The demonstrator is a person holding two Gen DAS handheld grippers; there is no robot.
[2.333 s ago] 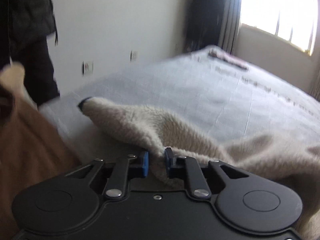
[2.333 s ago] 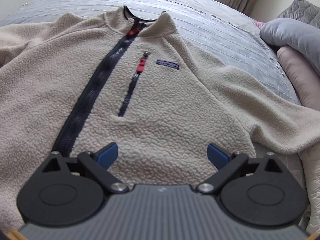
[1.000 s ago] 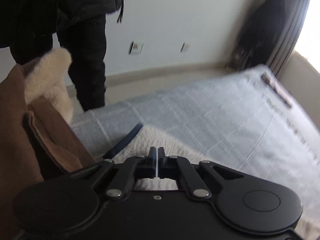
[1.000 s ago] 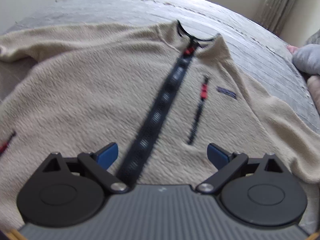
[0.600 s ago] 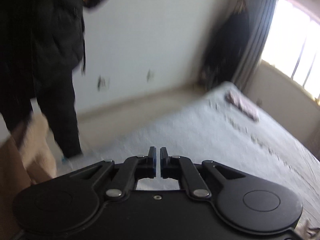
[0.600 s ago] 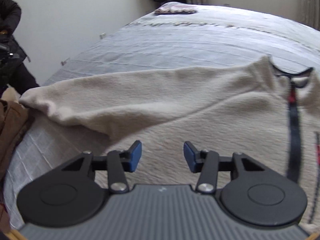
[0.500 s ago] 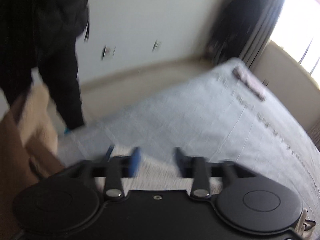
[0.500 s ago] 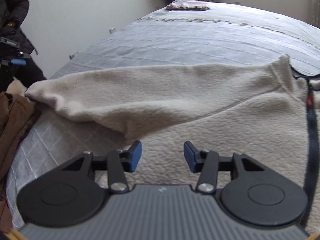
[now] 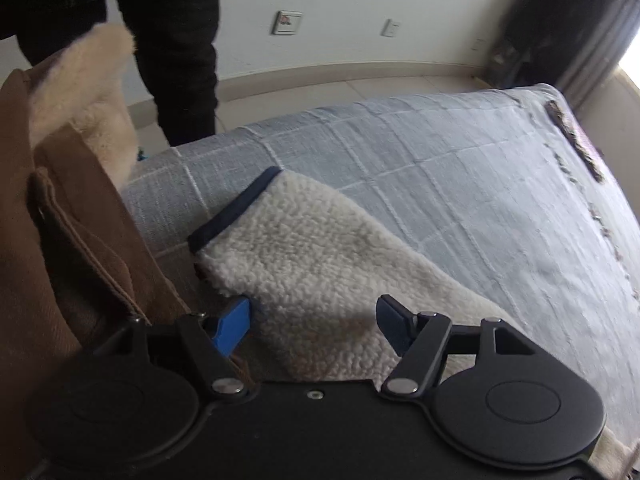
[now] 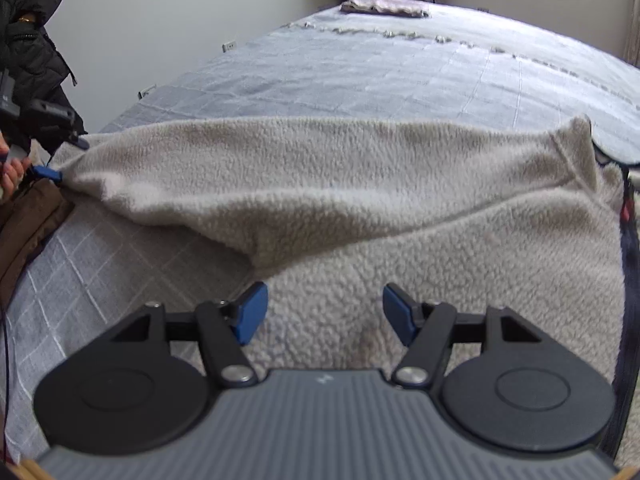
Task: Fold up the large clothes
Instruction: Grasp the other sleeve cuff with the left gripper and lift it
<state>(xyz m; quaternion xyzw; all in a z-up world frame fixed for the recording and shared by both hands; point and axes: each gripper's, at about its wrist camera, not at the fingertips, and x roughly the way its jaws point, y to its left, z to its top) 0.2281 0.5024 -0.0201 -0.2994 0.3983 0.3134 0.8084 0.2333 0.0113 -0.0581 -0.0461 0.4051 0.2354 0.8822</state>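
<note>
A cream fleece jacket (image 10: 400, 208) lies spread on the grey-blue bed (image 10: 400, 64). Its dark zipper (image 10: 628, 248) shows at the right edge. One sleeve stretches left across the bed, and its navy-trimmed cuff (image 9: 232, 208) lies flat near the bed's edge in the left wrist view. My left gripper (image 9: 314, 320) is open and empty, its jaws on either side of the sleeve (image 9: 320, 272) just behind the cuff. It also shows far left in the right wrist view (image 10: 52, 168). My right gripper (image 10: 324, 312) is open and empty, low over the jacket's body by the underarm.
A brown coat with a cream fur collar (image 9: 60, 208) lies bunched at the bed's left edge beside the cuff. A person in black (image 9: 176, 40) stands at that edge. A folded cloth (image 10: 384, 4) lies at the bed's far end. The wall and floor lie beyond the edge.
My left gripper has opened and come down over the sleeve, with the cuff lying flat on the bed. My right gripper has opened a little wider over the jacket body.
</note>
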